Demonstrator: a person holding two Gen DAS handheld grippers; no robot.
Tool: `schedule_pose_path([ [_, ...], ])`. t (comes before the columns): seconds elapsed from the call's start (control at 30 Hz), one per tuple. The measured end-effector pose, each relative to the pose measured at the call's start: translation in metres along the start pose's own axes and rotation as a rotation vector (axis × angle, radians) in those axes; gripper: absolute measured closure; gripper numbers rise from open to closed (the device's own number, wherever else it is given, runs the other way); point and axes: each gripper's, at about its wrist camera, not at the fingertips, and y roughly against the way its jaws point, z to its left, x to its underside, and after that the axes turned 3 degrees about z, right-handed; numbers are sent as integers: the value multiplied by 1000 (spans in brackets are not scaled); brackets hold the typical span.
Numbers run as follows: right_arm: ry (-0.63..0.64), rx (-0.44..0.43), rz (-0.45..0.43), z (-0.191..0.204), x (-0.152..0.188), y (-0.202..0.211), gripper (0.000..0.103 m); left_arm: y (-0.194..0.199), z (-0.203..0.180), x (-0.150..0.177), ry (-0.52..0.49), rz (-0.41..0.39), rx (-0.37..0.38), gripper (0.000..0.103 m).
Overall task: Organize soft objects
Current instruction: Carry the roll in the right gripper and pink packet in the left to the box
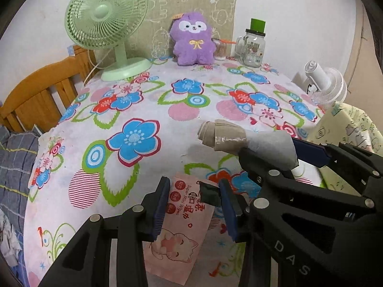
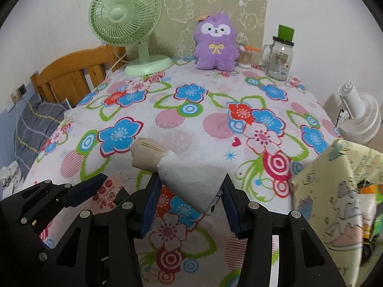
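Observation:
A rolled grey-and-beige cloth bundle (image 2: 177,169) is held by my right gripper (image 2: 189,198), shut on its grey end, above the floral tablecloth. The bundle also shows in the left wrist view (image 1: 241,141) with the right gripper (image 1: 270,157) on it. My left gripper (image 1: 194,205) is open over a pink wet-wipes pack (image 1: 177,234) lying flat at the table's near edge; the jaws straddle the pack's upper part. A purple plush toy (image 1: 192,39) sits upright at the table's back against a board.
A green desk fan (image 1: 107,24) stands back left. A glass mug jar (image 1: 252,47) with a green lid and a cotton-swab holder (image 1: 221,49) stand back right. A white fan (image 1: 325,83) and a yellow patterned box (image 2: 335,203) are at the right. A wooden bedhead (image 1: 40,91) is on the left.

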Motion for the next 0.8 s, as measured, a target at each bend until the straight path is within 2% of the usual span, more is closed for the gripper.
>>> schedule_pose_path([
  [0.8,-37,8,-126,-29,2,89,50,77,-46,-8,-27,-130,-32,61],
])
